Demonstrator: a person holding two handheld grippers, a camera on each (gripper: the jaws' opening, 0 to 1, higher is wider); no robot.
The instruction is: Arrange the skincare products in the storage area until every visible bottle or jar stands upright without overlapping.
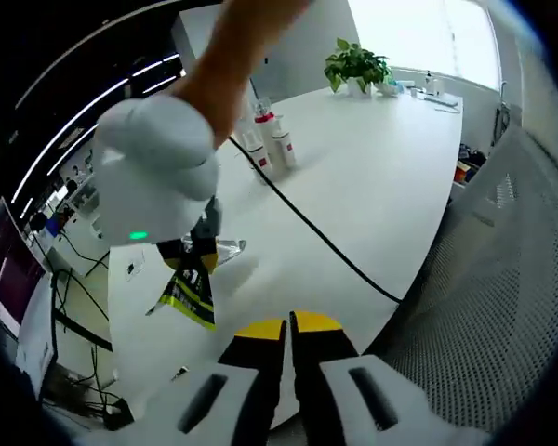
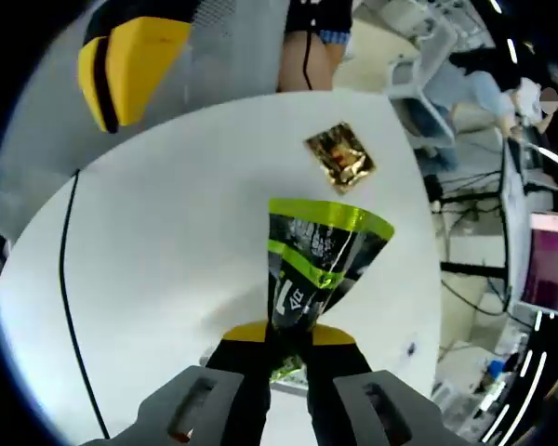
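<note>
My right gripper [image 2: 288,336] is shut on the lower end of a black sachet with lime-green bands [image 2: 314,255], held up above the white table [image 2: 186,214]. In the left gripper view the same sachet [image 1: 191,286] hangs under the right gripper's white body [image 1: 158,177], which a person's arm carries. A small gold-brown sachet [image 2: 341,156] lies flat on the table beyond it. Two white bottles with red collars [image 1: 272,141] stand upright far back on the table. My left gripper [image 1: 289,327] is low at the table's near edge, jaws together with nothing between them.
A black cable [image 1: 316,232] runs diagonally across the table. A potted plant [image 1: 357,65] and small items stand at the far end. A grey mesh chair back [image 1: 502,279] is close on the right. Desks, chairs and monitors surround the table.
</note>
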